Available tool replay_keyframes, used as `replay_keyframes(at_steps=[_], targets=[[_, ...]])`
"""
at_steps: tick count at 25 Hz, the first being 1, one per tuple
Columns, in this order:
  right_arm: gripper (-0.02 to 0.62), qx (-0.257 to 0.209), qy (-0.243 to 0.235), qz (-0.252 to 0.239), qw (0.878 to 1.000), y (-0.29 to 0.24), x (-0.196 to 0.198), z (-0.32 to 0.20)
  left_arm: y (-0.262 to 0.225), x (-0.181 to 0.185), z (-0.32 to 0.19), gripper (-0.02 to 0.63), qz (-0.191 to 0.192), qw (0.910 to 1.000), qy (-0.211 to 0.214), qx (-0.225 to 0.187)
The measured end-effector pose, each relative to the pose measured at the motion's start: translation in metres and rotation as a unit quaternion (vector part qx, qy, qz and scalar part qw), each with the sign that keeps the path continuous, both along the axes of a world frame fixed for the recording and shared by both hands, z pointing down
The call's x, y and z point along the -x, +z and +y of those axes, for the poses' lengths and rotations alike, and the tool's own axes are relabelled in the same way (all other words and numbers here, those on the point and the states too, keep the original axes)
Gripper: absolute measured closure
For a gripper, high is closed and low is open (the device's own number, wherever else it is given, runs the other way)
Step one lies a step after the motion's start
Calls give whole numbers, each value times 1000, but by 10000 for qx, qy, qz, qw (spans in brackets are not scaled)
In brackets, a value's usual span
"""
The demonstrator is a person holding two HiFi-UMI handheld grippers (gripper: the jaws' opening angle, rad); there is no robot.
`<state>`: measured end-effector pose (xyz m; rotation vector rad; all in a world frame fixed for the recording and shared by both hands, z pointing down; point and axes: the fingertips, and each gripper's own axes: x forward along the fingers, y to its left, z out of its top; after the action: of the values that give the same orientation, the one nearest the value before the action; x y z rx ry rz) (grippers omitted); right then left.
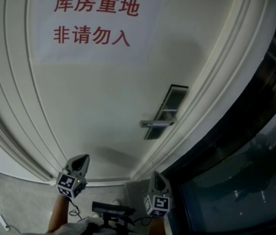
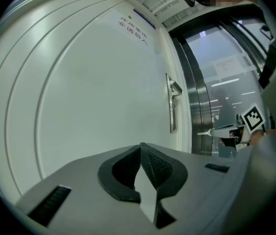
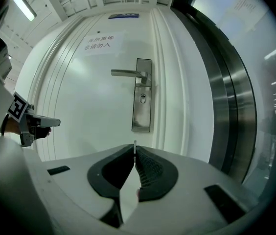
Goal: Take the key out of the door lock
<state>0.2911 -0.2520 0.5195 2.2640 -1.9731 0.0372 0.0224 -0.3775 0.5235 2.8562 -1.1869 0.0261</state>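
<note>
Tools, two: left tool (image 2: 141, 147) closed, right tool (image 3: 134, 150) pinching one key (image 3: 134, 143).

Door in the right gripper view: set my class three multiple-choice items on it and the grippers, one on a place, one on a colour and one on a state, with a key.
1. Where does the lock cylinder sit relative to the lever handle?
A. above it
B. below it, on the same metal plate
C. on the door frame

2. What colour is the lettering on the sign?
A. red
B. blue
C. black

3. How do the jaws of the right gripper stand?
A. together, holding nothing
B. wide apart
C. clamped on the handle

Key:
1 B, the right gripper view shows the cylinder under the lever on the plate.
2 A, the head view shows red characters.
3 A, the pads meet, well short of the door.
</note>
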Motion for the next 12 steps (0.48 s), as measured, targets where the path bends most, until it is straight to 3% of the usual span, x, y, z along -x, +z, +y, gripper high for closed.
replay_keyframes(at_steps=[12], targets=[[575,-13,-88,-50,9999,-3,7,-5,0,1,-4,598,28,10000,-13,9]])
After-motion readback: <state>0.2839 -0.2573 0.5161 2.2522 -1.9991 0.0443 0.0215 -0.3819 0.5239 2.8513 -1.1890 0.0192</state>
